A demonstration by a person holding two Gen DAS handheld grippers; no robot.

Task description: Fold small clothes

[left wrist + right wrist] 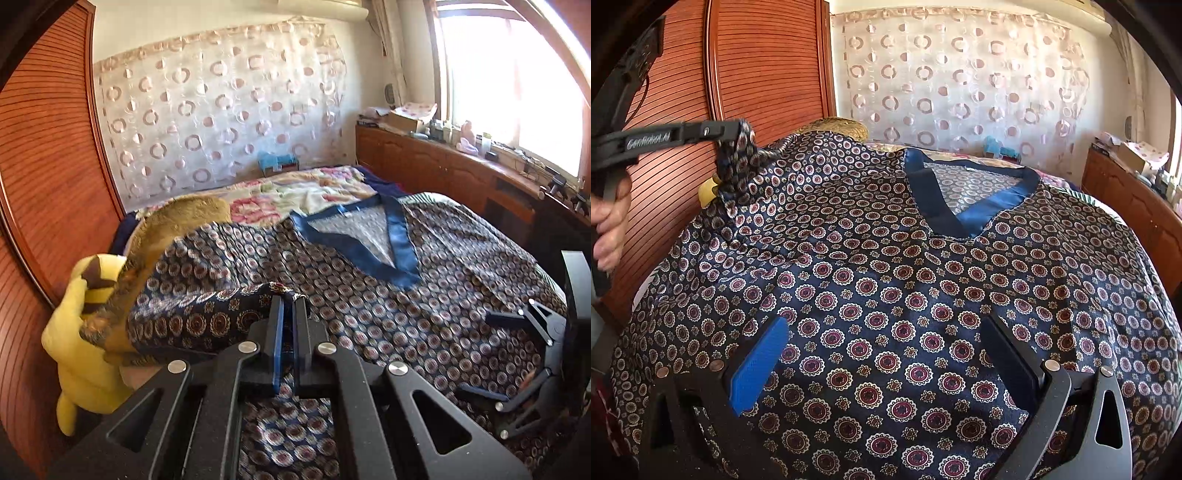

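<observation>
A navy shirt (369, 295) (886, 277) with round medallion print and a blue V-neck collar (399, 236) (960, 206) lies spread front-up on the bed. My left gripper (289, 301) (738, 129) is shut on the shirt's left sleeve and holds that bunched fabric lifted above the bed, at the shirt's left side. A hand (609, 221) grips its handle. My right gripper (882, 354) (476, 352) is open just over the shirt's lower front, its blue pad (761, 365) clear of the cloth and nothing between the fingers.
A yellow plush toy (85, 332) and a brown furry plush (184, 218) sit at the bed's left edge against a slatted wooden wardrobe (44, 166). A floral blanket (295, 192) lies beyond the shirt. A cluttered wooden cabinet (424, 162) runs along the right under the window.
</observation>
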